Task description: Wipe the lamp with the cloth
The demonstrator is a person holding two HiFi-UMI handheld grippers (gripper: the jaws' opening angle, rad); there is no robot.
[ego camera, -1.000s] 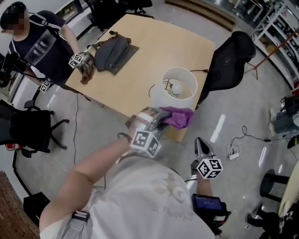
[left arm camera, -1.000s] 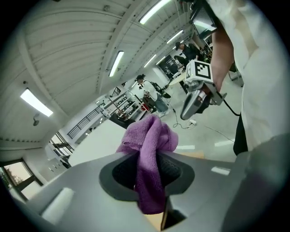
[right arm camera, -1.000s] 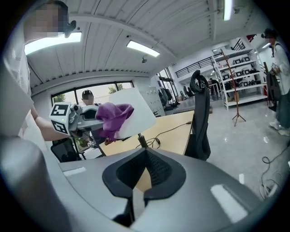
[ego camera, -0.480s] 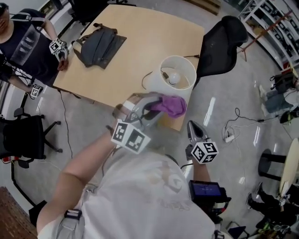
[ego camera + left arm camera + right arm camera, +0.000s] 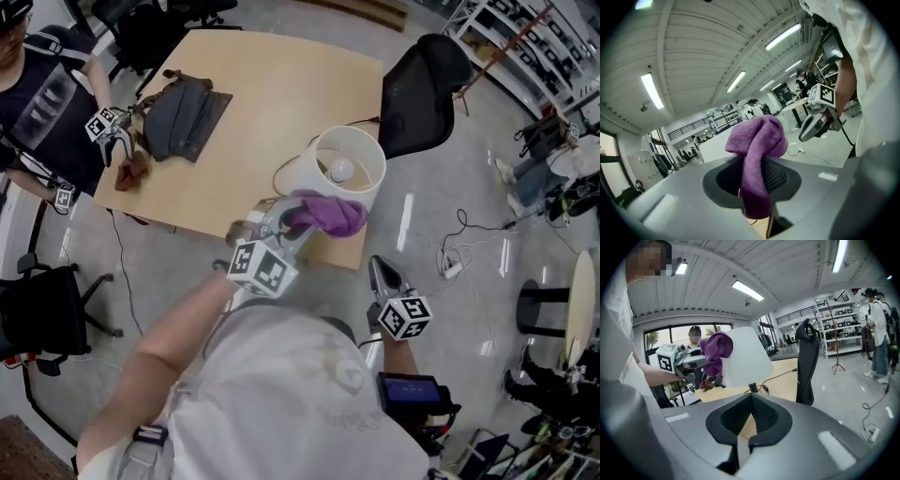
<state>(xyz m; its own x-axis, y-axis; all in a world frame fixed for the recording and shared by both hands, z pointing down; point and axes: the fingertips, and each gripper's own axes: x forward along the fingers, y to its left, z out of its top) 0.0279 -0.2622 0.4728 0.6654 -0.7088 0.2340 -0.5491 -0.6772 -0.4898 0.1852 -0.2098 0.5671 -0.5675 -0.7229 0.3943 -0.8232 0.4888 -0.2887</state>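
Note:
The lamp's white shade point(image 5: 330, 167) stands near the front edge of the beige table point(image 5: 262, 84), with its bulb visible inside. My left gripper point(image 5: 292, 219) is shut on a purple cloth point(image 5: 330, 214), which lies against the shade's near side. In the left gripper view the cloth point(image 5: 758, 154) bunches up out of the jaws and hides most of the shade. My right gripper point(image 5: 380, 275) hangs off the table's front corner, to the right of the lamp, shut and empty. In the right gripper view the shade point(image 5: 747, 357), the cloth point(image 5: 715, 348) and the left gripper point(image 5: 689, 363) show ahead at left.
A dark bag point(image 5: 183, 105) lies at the table's far left, beside another person point(image 5: 52, 89) with marker cubes on the hands. A black chair point(image 5: 420, 70) stands behind the lamp. The lamp's cord point(image 5: 780, 375) runs across the table. Cables point(image 5: 459, 253) lie on the floor at right.
My left gripper has carried the cloth a little up and toward the lamp shade. The right gripper drifted slightly. The person at the left has moved a hand off the bag.

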